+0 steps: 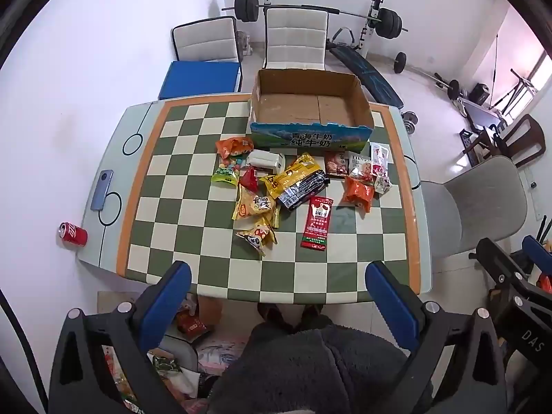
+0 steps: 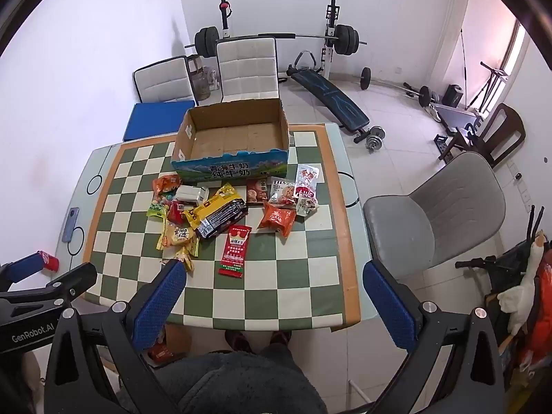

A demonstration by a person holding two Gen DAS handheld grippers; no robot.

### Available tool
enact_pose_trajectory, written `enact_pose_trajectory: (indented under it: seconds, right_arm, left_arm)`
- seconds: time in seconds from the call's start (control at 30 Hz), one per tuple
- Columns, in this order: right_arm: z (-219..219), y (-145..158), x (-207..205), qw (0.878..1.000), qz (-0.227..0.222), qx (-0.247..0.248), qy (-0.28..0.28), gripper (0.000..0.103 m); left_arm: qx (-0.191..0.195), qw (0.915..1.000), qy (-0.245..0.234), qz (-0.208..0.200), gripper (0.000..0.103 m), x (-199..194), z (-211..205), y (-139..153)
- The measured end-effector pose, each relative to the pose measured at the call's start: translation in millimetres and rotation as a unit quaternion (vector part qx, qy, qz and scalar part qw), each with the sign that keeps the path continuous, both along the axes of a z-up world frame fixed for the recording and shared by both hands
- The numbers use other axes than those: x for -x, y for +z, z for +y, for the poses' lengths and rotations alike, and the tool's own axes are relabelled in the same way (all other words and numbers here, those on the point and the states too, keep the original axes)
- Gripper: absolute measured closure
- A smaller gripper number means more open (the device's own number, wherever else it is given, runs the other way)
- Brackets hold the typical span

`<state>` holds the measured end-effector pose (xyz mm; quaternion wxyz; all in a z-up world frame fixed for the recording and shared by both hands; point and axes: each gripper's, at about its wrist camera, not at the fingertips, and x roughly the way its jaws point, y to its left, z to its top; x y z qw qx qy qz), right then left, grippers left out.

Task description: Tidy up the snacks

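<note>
Left gripper (image 1: 277, 286) and right gripper (image 2: 274, 286) both spread wide, empty, high above green-and-cream checkered table (image 1: 241, 276). Loose crinkly snack packets (image 1: 293, 186) lie mid-table, overlapping; empty brown cardboard box (image 1: 310, 107) sits beyond. Risk: overlapping slippery wrappers, pinching two or dropping one.

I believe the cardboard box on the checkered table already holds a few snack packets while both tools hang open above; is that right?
Not quite: the cardboard box is empty, as the left wrist view shows. The snack packets all lie on the checkered table in front of it. Both tools, left and right, are indeed open.
</note>
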<state>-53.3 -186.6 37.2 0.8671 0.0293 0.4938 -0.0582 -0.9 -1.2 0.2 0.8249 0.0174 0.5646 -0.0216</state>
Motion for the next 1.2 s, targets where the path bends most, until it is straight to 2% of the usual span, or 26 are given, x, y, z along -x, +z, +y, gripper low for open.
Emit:
enact_pose_trajectory:
  seconds: [0.63, 0.9, 1.2]
  right_arm:
    - [3, 5, 1, 1.0, 0.0, 0.01, -0.002, 0.0]
    - [9, 10, 3, 1.0, -0.004, 0.013, 0.005, 0.0]
    - [13, 18, 5, 1.0, -0.008, 0.01, 0.008, 0.0]
  left_arm:
    - [0.01, 0.9999, 0.002, 0.001, 0.0, 0, 2, -1]
    - [0.015, 0.9999, -0.002, 0.002, 0.0, -5, 1, 11]
    - [0.015, 0.9999, -0.002, -0.001, 0.0, -5, 0, 10]
